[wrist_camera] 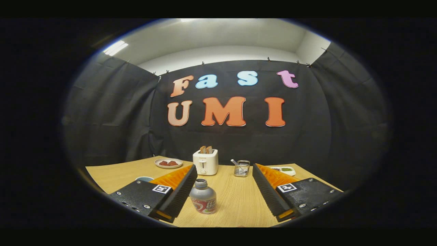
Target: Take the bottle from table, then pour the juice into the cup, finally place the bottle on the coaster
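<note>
While gripper [222, 191] hovers level, fingers spread, bottle [202, 197] upright between.

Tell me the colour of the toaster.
The toaster is white or cream, seen in the gripper view, beyond the open gripper.

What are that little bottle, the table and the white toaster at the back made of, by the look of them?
Bottle: likely plastic or metal, a silvery sheen with a printed wrap; it stands between the open fingers of the gripper, untouched. Table: pale wood or a wood-look laminate, judging by fine grain lines and a matte finish. Toaster: seemingly smooth white plastic, softly glossy.
</note>
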A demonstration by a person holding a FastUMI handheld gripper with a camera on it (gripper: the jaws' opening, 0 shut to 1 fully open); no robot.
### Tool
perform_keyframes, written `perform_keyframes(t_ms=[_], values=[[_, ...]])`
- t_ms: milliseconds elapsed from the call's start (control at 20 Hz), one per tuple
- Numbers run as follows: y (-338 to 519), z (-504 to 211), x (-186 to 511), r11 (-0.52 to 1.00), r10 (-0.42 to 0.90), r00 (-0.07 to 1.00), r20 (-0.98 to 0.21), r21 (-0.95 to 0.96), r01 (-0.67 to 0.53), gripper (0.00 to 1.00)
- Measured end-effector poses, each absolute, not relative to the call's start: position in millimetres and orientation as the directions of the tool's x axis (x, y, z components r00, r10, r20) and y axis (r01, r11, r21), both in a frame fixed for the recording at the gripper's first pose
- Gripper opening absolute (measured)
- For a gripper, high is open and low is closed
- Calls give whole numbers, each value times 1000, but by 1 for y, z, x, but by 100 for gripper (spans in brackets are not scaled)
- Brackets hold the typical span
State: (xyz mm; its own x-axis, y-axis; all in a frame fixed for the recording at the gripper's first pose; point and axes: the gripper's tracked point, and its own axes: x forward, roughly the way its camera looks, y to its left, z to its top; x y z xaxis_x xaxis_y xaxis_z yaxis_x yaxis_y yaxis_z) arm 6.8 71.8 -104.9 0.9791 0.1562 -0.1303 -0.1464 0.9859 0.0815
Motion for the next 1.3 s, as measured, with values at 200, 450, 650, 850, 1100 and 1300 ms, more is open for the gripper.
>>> perform_keyframes(t_ms=[200,450,650,850,1100,1300], values=[[94,-123,6,976,216,969,-122,68,-209,97],[112,-157,5,966,258,952,-163,77,-248,97],[123,-184,8,962,272,941,-201,89,-259,97],[126,-213,11,960,274,929,-248,129,-248,97],[133,-240,12,956,283,910,-303,161,-244,97],[135,-256,14,957,283,897,-341,159,-241,98]])
